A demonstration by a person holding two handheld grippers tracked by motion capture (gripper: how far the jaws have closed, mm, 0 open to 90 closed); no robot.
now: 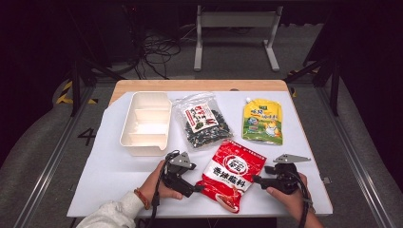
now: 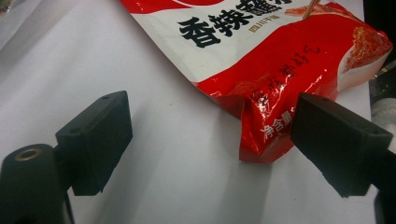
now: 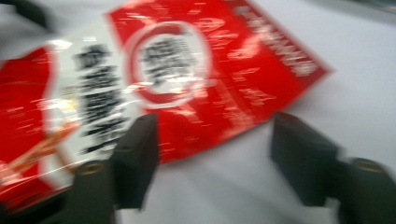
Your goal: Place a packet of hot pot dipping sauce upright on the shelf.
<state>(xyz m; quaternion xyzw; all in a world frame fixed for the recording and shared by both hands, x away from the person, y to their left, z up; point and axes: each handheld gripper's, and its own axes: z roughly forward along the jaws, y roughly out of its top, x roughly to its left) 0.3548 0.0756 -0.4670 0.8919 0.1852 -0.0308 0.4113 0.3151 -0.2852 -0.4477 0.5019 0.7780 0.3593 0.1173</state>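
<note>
Both grippers stand wide open beside the red packet (image 1: 232,174) at the table's (image 1: 109,175) near edge: left gripper (image 2: 210,140) has one jaw against its corner, right gripper (image 3: 212,154) straddles its edge, gripping nothing.

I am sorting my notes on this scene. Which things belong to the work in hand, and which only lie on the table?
In the work:
red packet
left tongs, open at its edge
right tongs, open beside it

Only lying there:
white divided tray
clear bag of dark bits
yellow spout pouch
</note>
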